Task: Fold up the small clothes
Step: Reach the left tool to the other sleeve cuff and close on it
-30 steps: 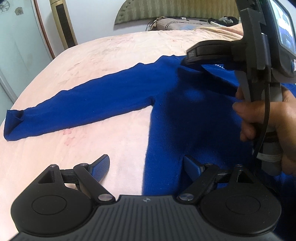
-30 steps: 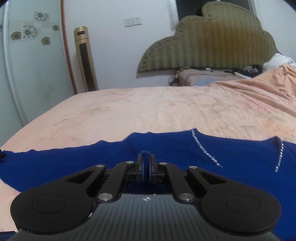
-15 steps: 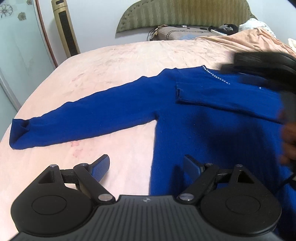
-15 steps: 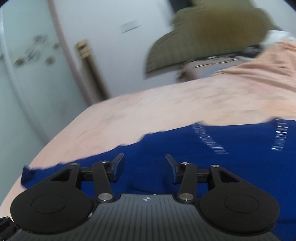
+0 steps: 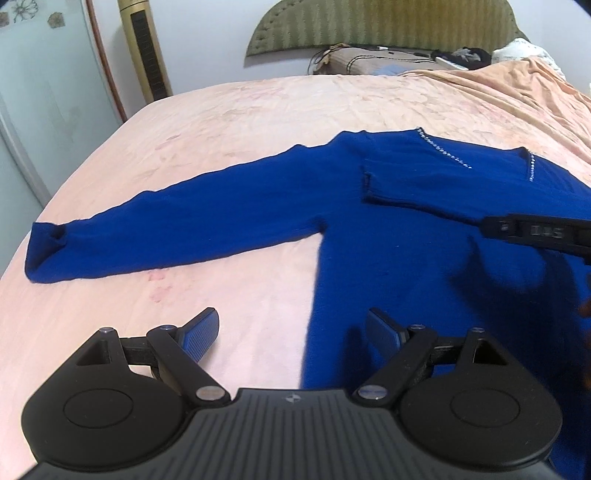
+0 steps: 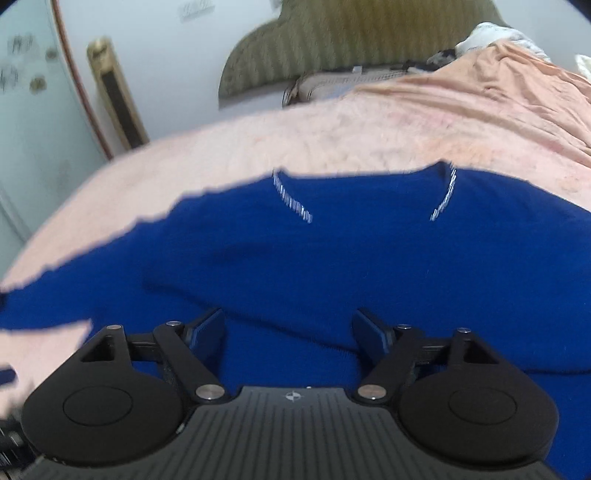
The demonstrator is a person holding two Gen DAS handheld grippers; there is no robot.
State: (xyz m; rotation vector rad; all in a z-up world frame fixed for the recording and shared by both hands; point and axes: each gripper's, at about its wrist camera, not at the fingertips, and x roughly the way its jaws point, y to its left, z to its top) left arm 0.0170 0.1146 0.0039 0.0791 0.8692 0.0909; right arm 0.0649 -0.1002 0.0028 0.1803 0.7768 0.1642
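Note:
A blue long-sleeved sweater (image 5: 388, 236) with a beaded V-neck lies flat on the pink bed (image 5: 258, 122). Its left sleeve (image 5: 166, 225) stretches out to the left. Its right sleeve (image 5: 424, 184) lies folded across the chest, cuff near the left shoulder. My left gripper (image 5: 291, 332) is open and empty, low over the sweater's left side edge. My right gripper (image 6: 288, 328) is open and empty over the sweater's body (image 6: 332, 258), below the folded sleeve. Part of the right gripper shows at the right edge of the left wrist view (image 5: 535, 232).
A green headboard (image 5: 388, 29) and pillows (image 5: 369, 62) stand at the far end of the bed. A crumpled peach blanket (image 5: 517, 96) lies at the far right. A gold tower fan (image 5: 144, 48) and a glass wardrobe door (image 5: 44, 110) stand to the left.
My right gripper opened and let go of the right sleeve's cuff, leaving the sleeve folded across the chest, then drew back to the right. My left gripper stayed open and rose slightly.

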